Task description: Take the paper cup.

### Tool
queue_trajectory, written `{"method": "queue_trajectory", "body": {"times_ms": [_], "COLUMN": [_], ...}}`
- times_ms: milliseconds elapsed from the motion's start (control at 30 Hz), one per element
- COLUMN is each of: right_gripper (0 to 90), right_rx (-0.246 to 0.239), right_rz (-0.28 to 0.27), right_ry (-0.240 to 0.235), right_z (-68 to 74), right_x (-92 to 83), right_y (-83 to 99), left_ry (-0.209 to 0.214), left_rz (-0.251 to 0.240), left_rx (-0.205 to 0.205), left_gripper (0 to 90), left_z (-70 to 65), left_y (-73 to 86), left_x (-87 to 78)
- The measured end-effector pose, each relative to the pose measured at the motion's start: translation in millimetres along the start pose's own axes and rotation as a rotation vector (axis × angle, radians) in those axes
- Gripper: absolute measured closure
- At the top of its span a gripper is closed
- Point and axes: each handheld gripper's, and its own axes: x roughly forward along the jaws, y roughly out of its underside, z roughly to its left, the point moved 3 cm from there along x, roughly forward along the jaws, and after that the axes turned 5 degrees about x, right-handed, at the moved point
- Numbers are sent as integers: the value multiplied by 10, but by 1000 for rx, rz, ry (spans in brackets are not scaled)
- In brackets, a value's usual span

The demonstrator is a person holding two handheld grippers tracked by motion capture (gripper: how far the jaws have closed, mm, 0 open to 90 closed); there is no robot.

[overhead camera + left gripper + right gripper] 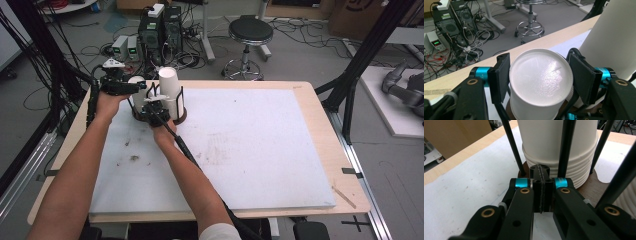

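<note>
High view hides much of the cup holder (181, 119) behind my hands at the counter's (300, 125) far left. My left claw (540, 81) squeezes an upturned white paper cup (541, 79), its lower part cut off. My right claw (541, 192) is pinched closed, empty, against the ribbed cup stack (559, 152).

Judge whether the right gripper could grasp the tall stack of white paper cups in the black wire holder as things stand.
Probably not yet: the right gripper is shut, and black rods fence the tall stack of white paper cups.
</note>
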Motion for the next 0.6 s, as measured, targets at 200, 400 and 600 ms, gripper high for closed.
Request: {"method": "queue_trajectory", "body": {"times_ms": [200, 400, 600], "right_gripper": [900, 900, 900], "right_rx": [6, 10, 20], "right_rz": [1, 1, -8], "right_ry": [13, 16, 21], "right_z": [17, 20, 6], "right_x": [24, 35, 42], "right_y": [3, 5, 1], "left_ry": [-3, -7, -9], "left_rz": [11, 18, 26], "left_rx": [-4, -5, 0], "left_gripper": [361, 360, 360], "left_z": [19, 10, 5], "left_y": [0, -5, -12], "left_x": [-49, -61, -84]}}
